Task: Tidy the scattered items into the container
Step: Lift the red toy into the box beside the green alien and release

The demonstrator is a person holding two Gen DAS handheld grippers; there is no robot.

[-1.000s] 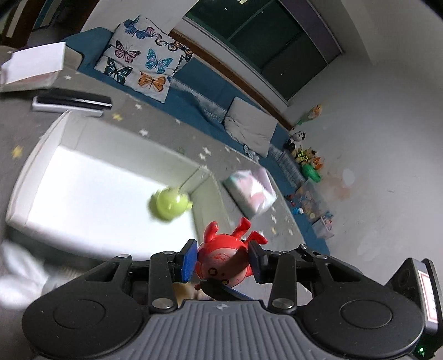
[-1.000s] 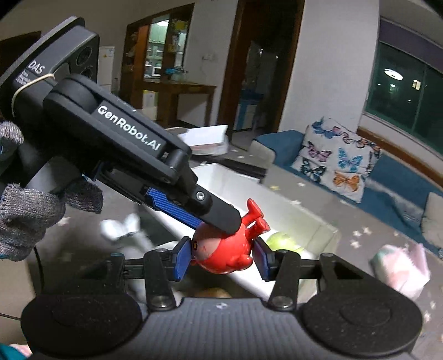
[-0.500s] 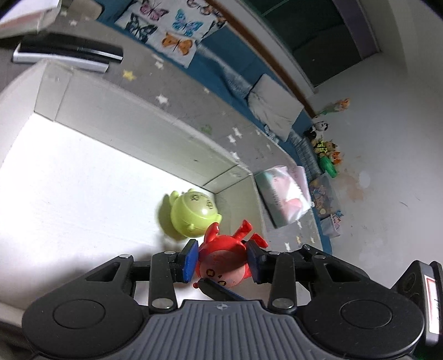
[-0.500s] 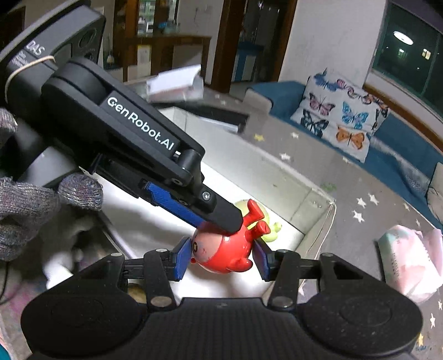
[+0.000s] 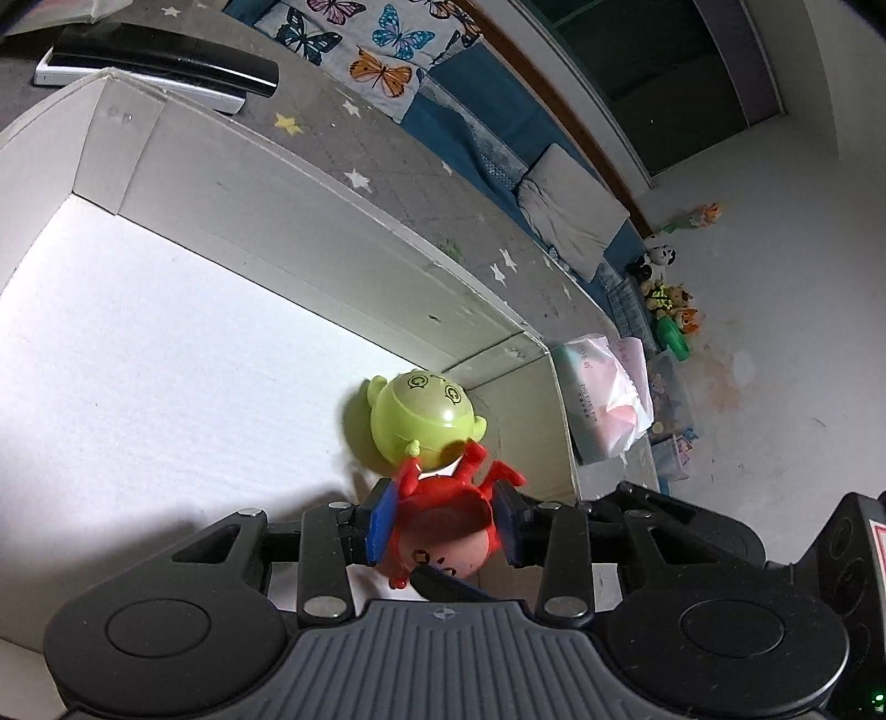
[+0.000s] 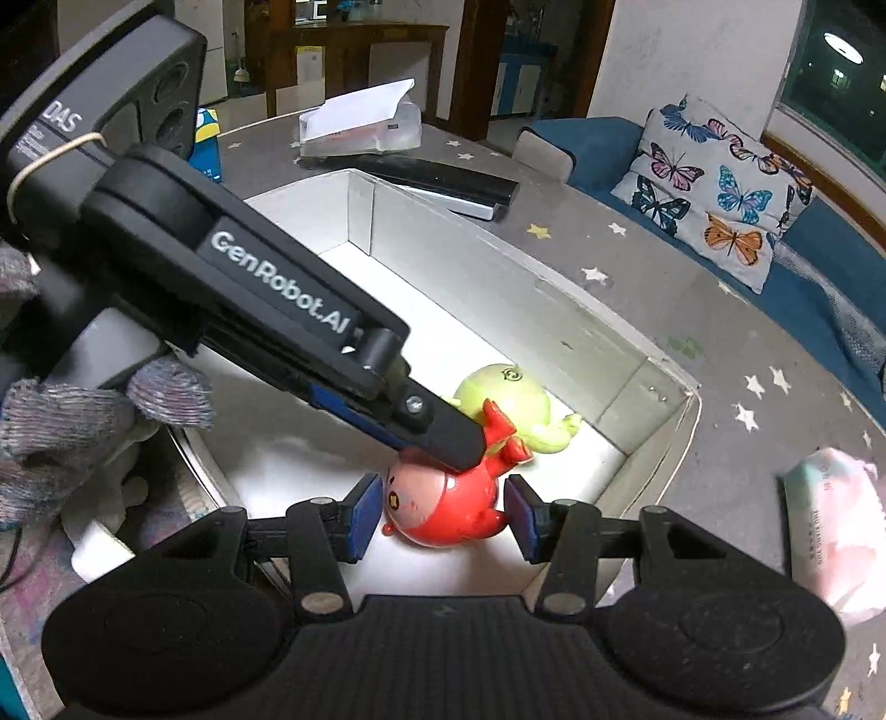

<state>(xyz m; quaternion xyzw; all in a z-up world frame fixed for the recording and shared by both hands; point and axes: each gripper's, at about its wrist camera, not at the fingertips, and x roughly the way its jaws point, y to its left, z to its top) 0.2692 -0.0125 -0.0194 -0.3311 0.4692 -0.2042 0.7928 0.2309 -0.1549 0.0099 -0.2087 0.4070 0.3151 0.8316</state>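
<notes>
right claw [image 6: 443,518] now slack beside the red toy [image 6: 443,509] — left claw [image 5: 446,526] clamped on it, low in white box [image 6: 498,260]

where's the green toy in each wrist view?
Left wrist: round lime-green plastic toy at centre, just above the tongs, near the box's far corner.
Right wrist: same toy centre-right, behind the red plastic toy.
Shared landmark: the white cardboard box with the butterfly cushion beyond it.
</notes>
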